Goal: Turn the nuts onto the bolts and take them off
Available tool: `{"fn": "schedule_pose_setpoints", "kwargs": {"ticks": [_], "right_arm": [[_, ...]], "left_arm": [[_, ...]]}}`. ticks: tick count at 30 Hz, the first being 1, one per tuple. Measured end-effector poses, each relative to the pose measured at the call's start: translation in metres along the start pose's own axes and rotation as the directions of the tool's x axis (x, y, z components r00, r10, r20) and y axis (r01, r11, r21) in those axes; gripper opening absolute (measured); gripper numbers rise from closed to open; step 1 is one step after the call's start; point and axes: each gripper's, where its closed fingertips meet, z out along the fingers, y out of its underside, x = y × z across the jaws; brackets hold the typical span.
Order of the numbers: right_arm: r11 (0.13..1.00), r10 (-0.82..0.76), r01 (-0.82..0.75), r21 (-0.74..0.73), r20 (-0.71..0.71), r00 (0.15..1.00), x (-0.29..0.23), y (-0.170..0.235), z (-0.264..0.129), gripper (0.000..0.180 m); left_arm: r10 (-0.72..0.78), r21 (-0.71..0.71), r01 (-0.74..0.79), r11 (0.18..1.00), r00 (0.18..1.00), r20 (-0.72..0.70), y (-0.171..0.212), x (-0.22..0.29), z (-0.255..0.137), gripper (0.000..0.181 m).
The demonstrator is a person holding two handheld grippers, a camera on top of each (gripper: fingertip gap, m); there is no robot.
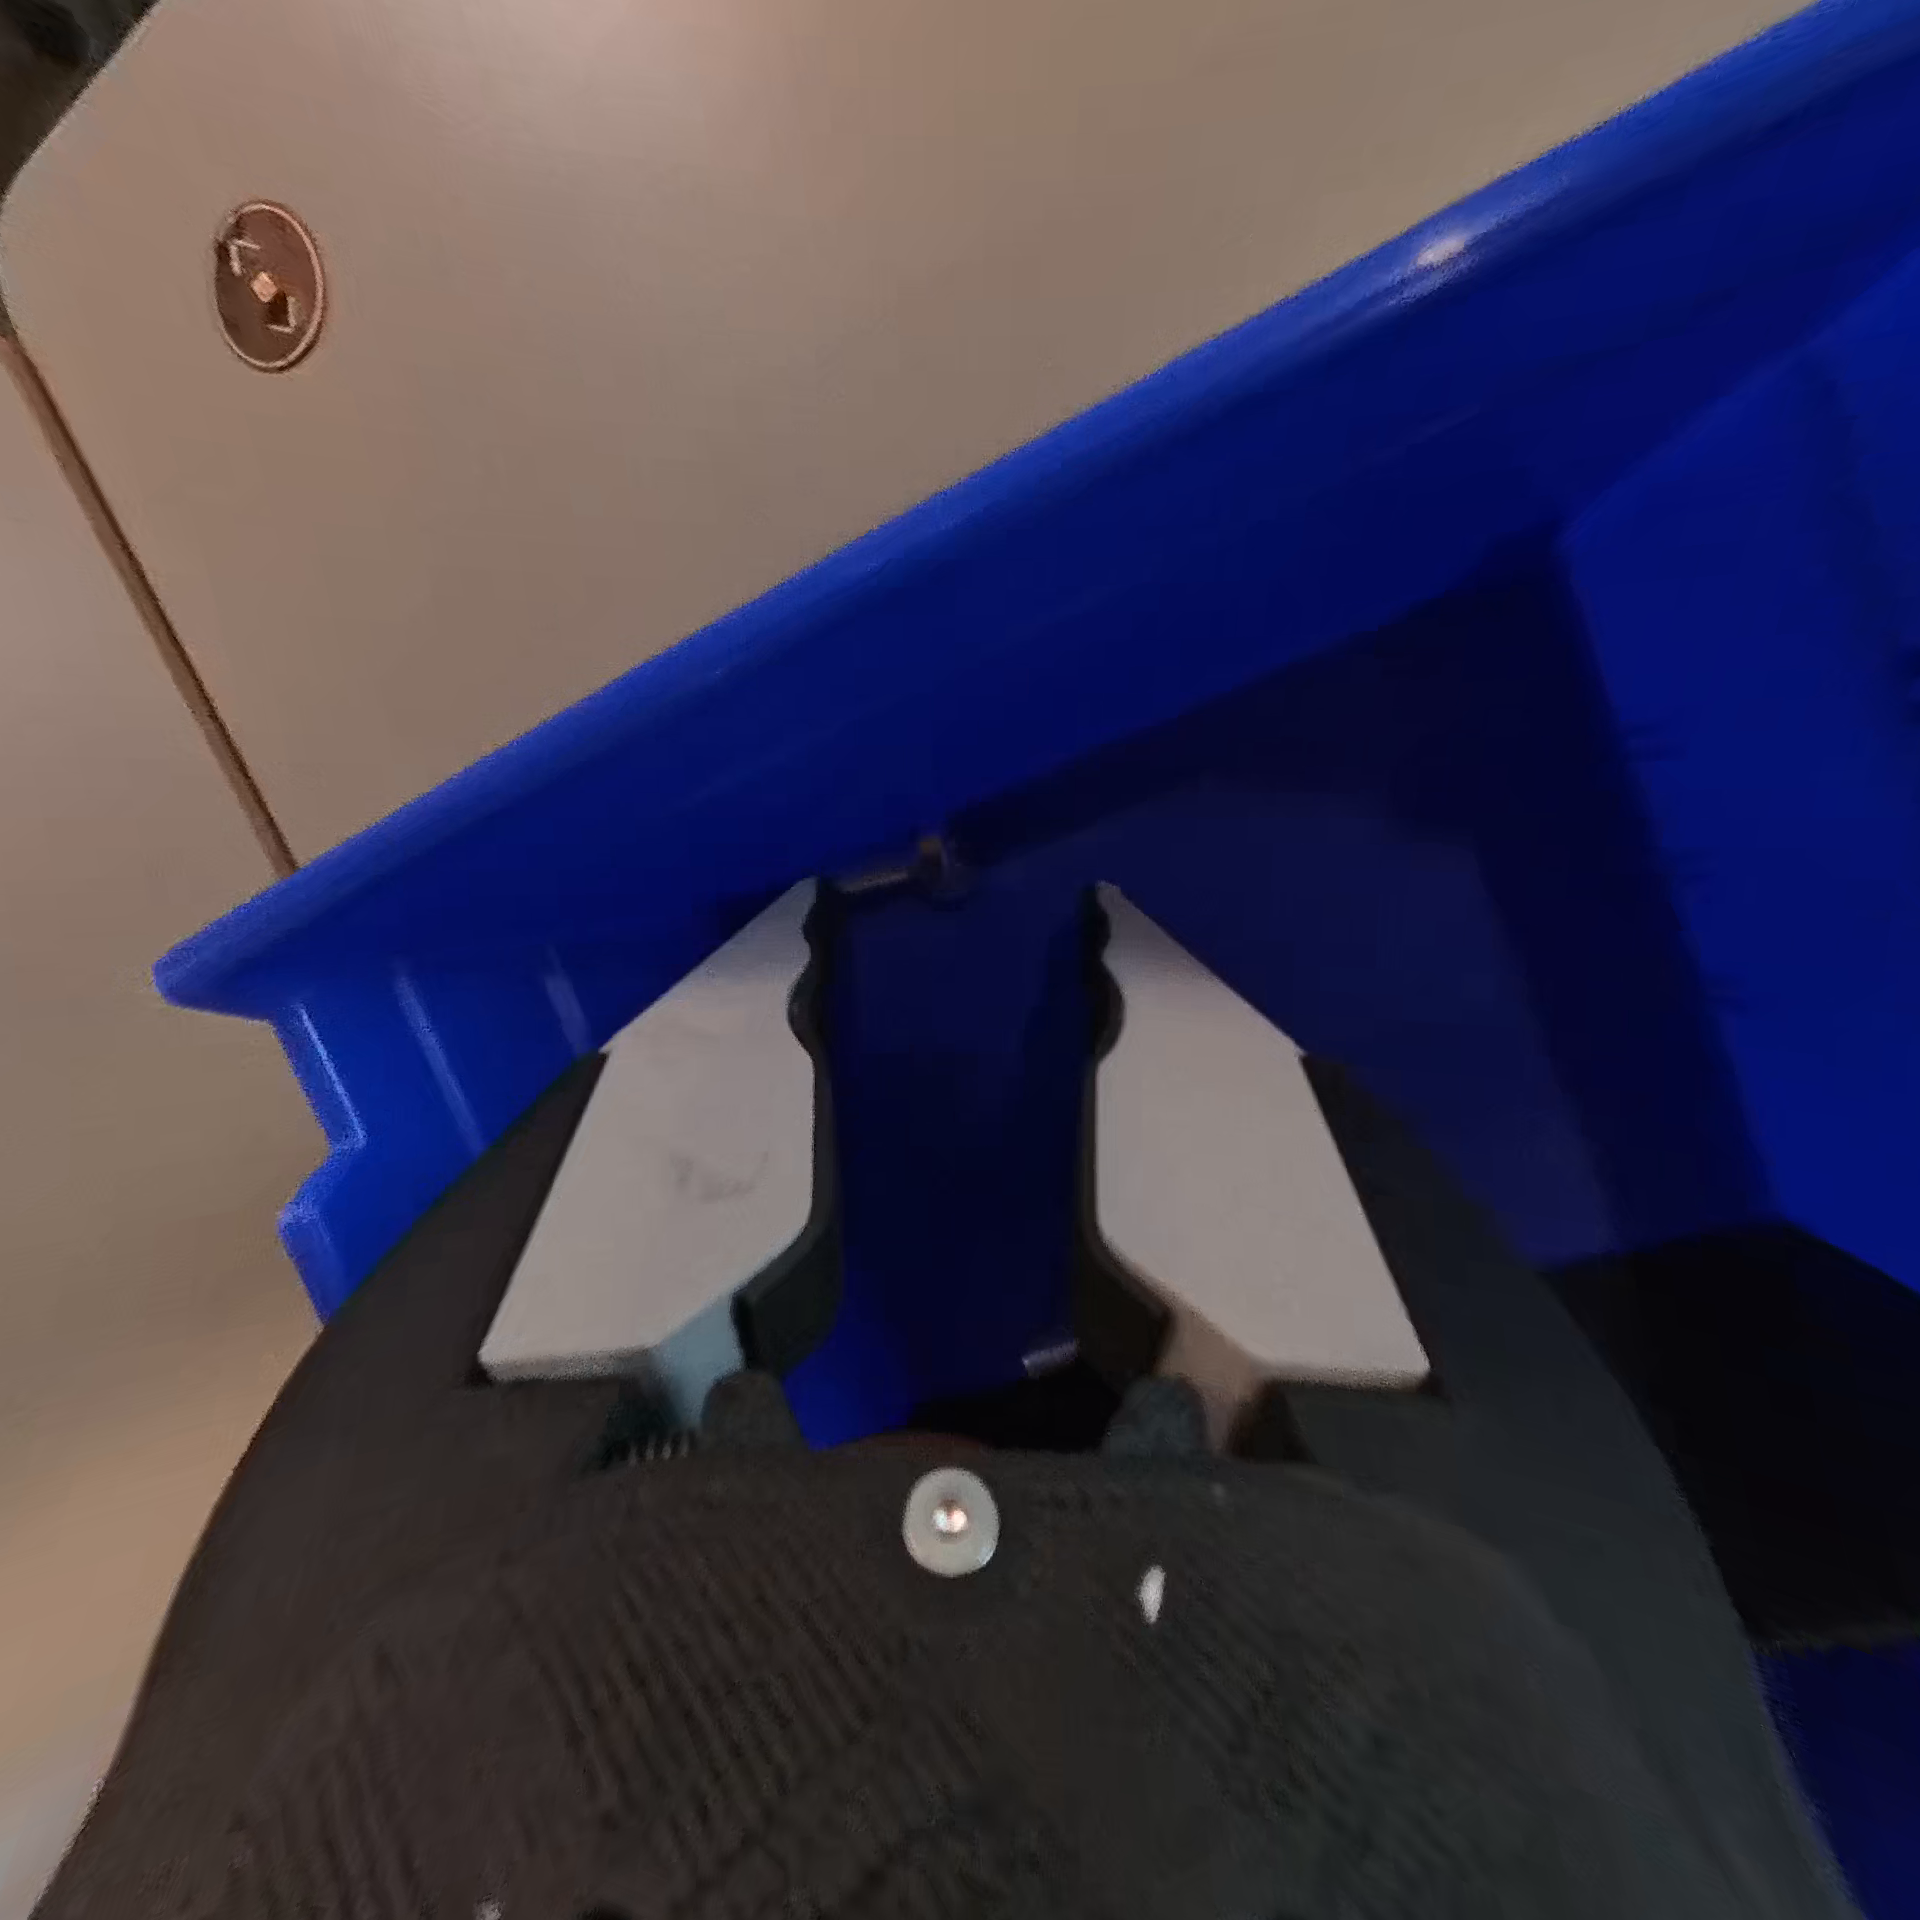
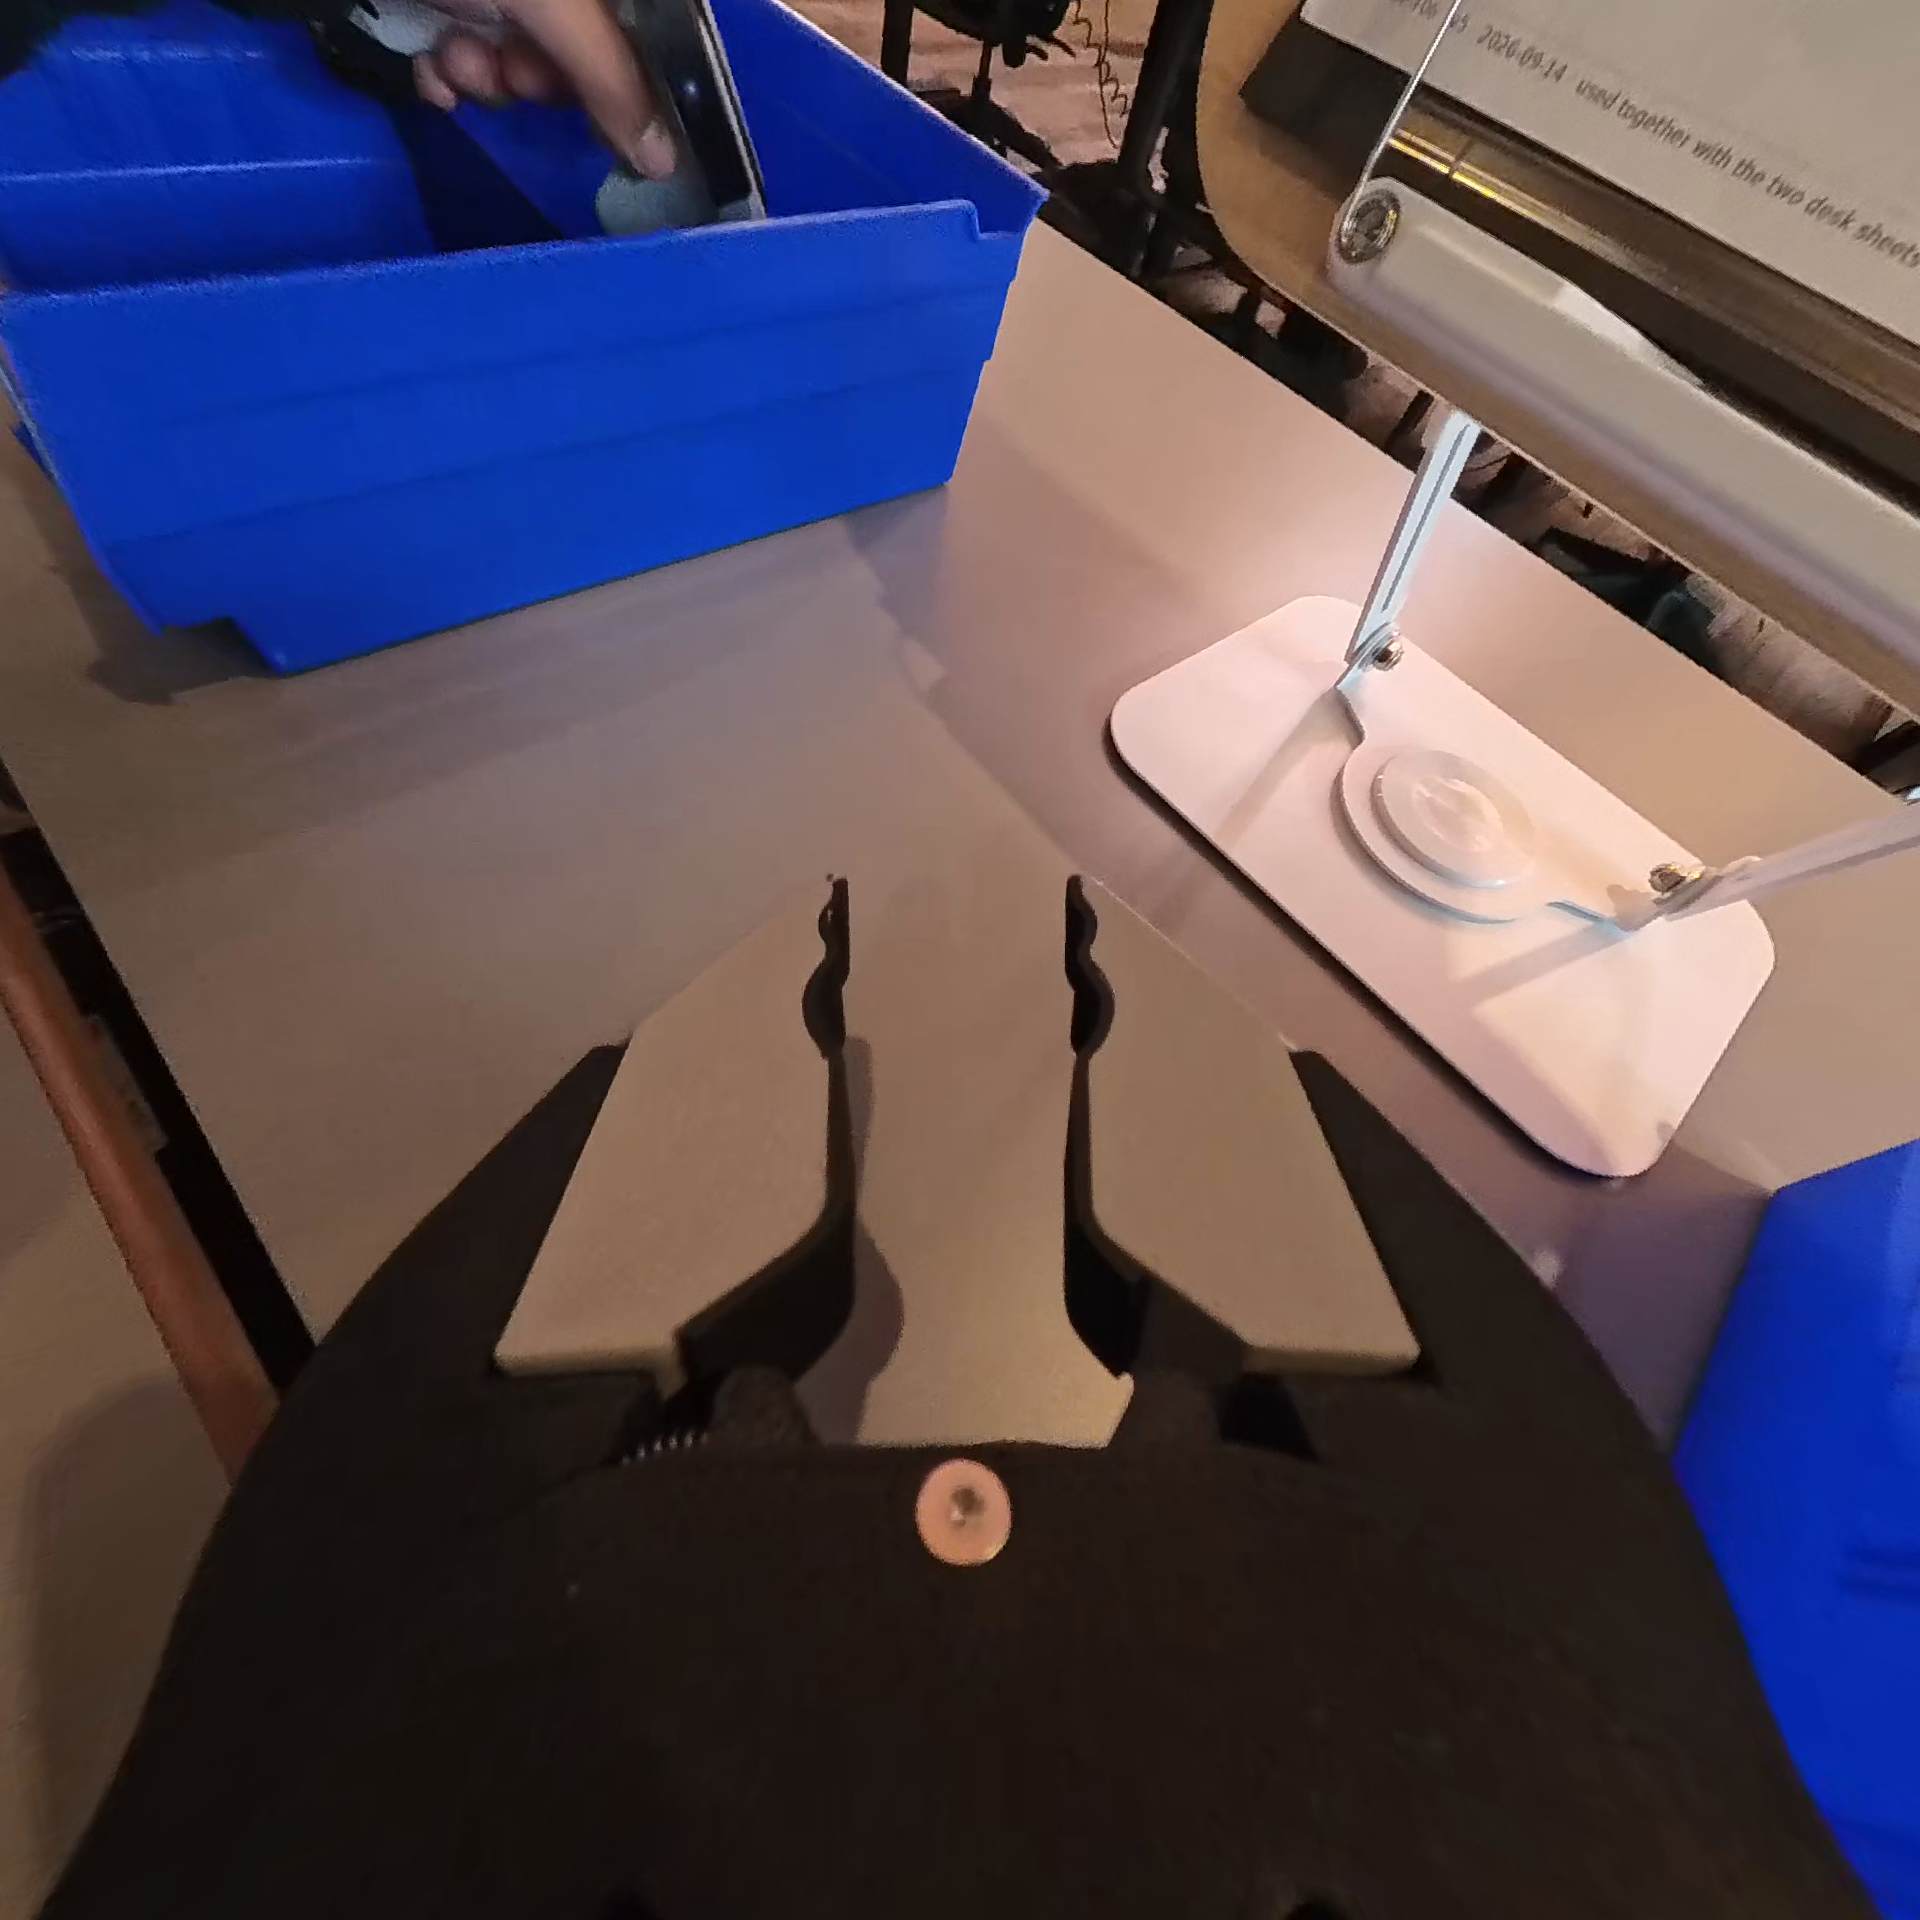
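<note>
Reaching into a blue plastic bin (image 1: 1039, 644), the left hand-held gripper (image 1: 951, 904) has its two black fingers spread apart with nothing between them. Just past its fingertips, at the foot of the bin's inner wall, lies a small dark bolt (image 1: 914, 871) with what looks like a nut on it; blur hides the detail. A second small metal piece (image 1: 1049, 1354) lies on the bin floor near the gripper's base. Beyond the bin, a round screw head (image 1: 268, 286) sits flush in the pale surface (image 1: 623, 312).

The right hand-held gripper (image 2: 956, 904) hovers over the bare grey surface (image 2: 520, 831), fingers parted and empty. Ahead on the left stands the blue bin (image 2: 499, 416), where a person's hand (image 2: 551, 73) reaches in. On the right a white stand base (image 2: 1455, 935) carries a printed sheet (image 2: 1714, 125) bearing writing. Another blue object (image 2: 1818, 1455) sits at the right edge.
</note>
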Motion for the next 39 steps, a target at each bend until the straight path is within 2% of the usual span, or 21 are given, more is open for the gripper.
{"fn": "schedule_pose_setpoints", "kwargs": {"ticks": [7,15,24,31,36,37,39], "right_arm": [[1.0,0.01,-0.01,0.014,0.004,1.0,0.0,-0.003,-0.002,0.039],[1.0,0.009,-0.009,0.014,0.004,1.0,0.0,-0.003,-0.002,0.039],[1.0,0.002,-0.002,0.015,0.002,1.0,-0.001,-0.004,-0.003,0.039],[1.0,0.002,-0.002,0.018,0.002,1.0,-0.001,-0.005,-0.003,0.039],[1.0,-0.004,0.004,0.022,0.002,1.0,-0.003,-0.007,-0.003,0.038],[1.0,-0.004,0.004,0.02,0.003,1.0,-0.003,-0.007,-0.003,0.039],[1.0,-0.003,0.003,0.013,0.007,1.0,-0.004,-0.005,-0.002,0.039]], "left_arm": [[0.06,-0.126,-0.049,0.991,0.994,0.092,0.015,-0.02,0.014,0.043],[-0.014,-0.072,0.015,0.997,1.0,0.009,0.005,-0.021,0.01,0.046],[0.025,-0.081,-0.024,0.996,1.0,0.015,0.0,-0.019,0.01,0.046],[-0.004,-0.083,0.002,0.997,1.0,-0.027,-0.001,-0.014,0.014,0.045],[0.025,-0.108,-0.026,0.994,1.0,-0.012,0.002,-0.015,0.019,0.036],[0.039,-0.109,-0.041,0.993,0.999,-0.024,0.001,-0.012,0.019,0.029],[0.046,-0.112,-0.047,0.993,0.999,-0.014,-0.001,-0.011,0.021,0.028]]}}
